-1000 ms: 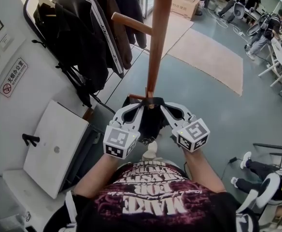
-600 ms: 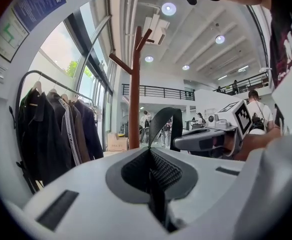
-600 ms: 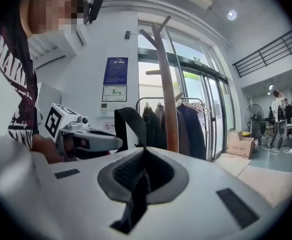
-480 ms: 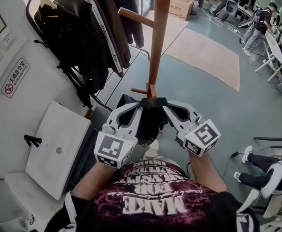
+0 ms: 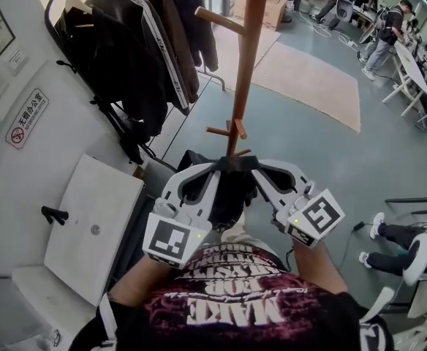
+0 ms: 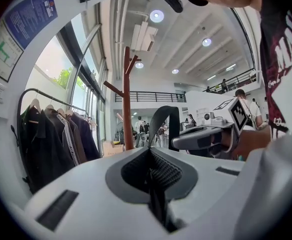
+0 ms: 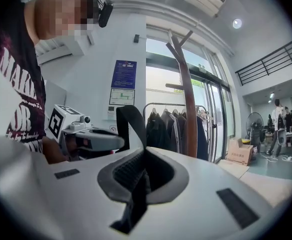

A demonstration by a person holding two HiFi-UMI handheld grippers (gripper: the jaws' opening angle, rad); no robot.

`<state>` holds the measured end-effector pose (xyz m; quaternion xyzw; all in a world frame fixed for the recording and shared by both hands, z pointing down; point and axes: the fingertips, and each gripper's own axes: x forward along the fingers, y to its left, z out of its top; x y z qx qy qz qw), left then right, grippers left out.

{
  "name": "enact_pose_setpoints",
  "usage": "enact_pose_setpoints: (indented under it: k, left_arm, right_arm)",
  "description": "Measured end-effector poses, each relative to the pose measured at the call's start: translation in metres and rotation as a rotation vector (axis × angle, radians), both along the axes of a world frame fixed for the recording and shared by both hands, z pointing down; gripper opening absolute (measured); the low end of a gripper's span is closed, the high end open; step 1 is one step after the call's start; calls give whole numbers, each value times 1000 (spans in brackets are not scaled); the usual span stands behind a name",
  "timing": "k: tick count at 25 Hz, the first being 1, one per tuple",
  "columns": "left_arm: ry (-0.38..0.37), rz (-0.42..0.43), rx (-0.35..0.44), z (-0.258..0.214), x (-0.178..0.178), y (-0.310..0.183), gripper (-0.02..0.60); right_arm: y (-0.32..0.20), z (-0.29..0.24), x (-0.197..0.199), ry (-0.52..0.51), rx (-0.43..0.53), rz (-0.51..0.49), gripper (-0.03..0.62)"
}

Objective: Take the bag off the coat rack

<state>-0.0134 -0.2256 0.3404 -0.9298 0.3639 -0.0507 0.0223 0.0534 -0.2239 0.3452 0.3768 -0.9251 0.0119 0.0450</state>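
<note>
The black bag (image 5: 224, 194) hangs between my two grippers, close in front of the person's chest. Its strap (image 5: 235, 162) arches from one gripper to the other. My left gripper (image 5: 215, 170) is shut on the left end of the strap (image 6: 164, 120), and my right gripper (image 5: 256, 167) is shut on the right end of the strap (image 7: 132, 126). In both gripper views the strap loop stands free in the air, apart from the pole. The wooden coat rack (image 5: 244, 64) rises just beyond the bag, its short pegs (image 5: 228, 131) bare. The same pole shows as the rack (image 6: 127, 101) and the rack (image 7: 186, 101).
A clothes rail with dark jackets (image 5: 137, 57) stands at the left. A white table top (image 5: 96, 229) lies at the lower left against the wall. A beige rug (image 5: 312, 82) and a cardboard box (image 5: 265, 6) lie beyond the rack. People stand at desks at the far right (image 5: 385, 31).
Both grippers have come back toward the person with the bag and strap, away from the rack's pole. The low pegs now show bare above the strap.
</note>
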Motion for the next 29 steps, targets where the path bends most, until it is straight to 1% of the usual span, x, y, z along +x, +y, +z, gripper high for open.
enact_pose_setpoints:
  k: [8,11,15,23,29]
  left_arm:
    - [22,35,-30,2,-7,23,8]
    - [19,38,-25,2,-9,28,8]
    - [11,39,-13,3,-11,32,8]
    - [16,19,-21,3,-11,33,8]
    - [-9,10,-18,7,-4,30,8]
  right_arm:
    - [23,1,-8,22,-19,9,9]
    - [28,0,-11,31,-24,9,9]
    - [30,0,-13,38,-25,2,9]
    - [30,2,-12,39,-31,-11,9]
    - [30,7,-7,32,-50,-23,9]
